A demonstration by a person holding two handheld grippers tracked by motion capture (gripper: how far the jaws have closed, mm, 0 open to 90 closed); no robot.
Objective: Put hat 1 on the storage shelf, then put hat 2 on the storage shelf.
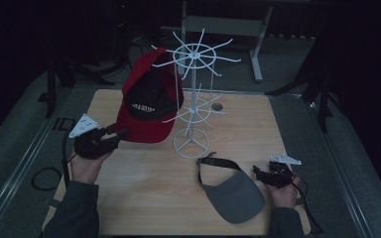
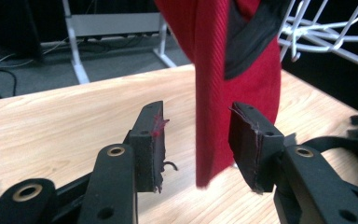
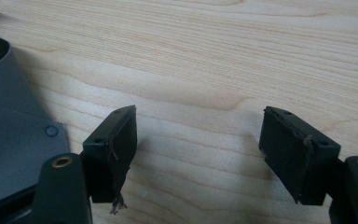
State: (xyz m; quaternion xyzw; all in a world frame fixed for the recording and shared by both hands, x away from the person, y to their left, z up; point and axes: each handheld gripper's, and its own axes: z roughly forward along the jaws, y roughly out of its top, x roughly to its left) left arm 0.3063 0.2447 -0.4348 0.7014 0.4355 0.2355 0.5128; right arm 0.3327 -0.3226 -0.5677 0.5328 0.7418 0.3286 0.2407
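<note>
**Cap may slip off the rack as I let go**

The pale wooden bench [image 1: 144, 198] carries the white wire display rack with spoked tiers [image 1: 193, 99], and my worry starts there: it is light and stands on a small ring base, so I judge any tug could tip it. The red and black baseball cap [image 1: 149, 101] hangs from the rack's top tier, its red brim [image 2: 228, 93] dangling low between the jaws of my left hand-held gripper [image 1: 121, 135]. Those jaws stand apart, pads clear of the cloth, though red fibres cling to one pad. If I draw back crookedly, a pad could snag the brim and drag the cap off its spoke. The grey fabric visor with black strap [image 1: 230, 191] lies flat on the bench, just beside my right hand-held gripper [image 1: 258, 172], whose jaws gape over bare wood; a careless sweep there could shove it toward the edge.
</note>
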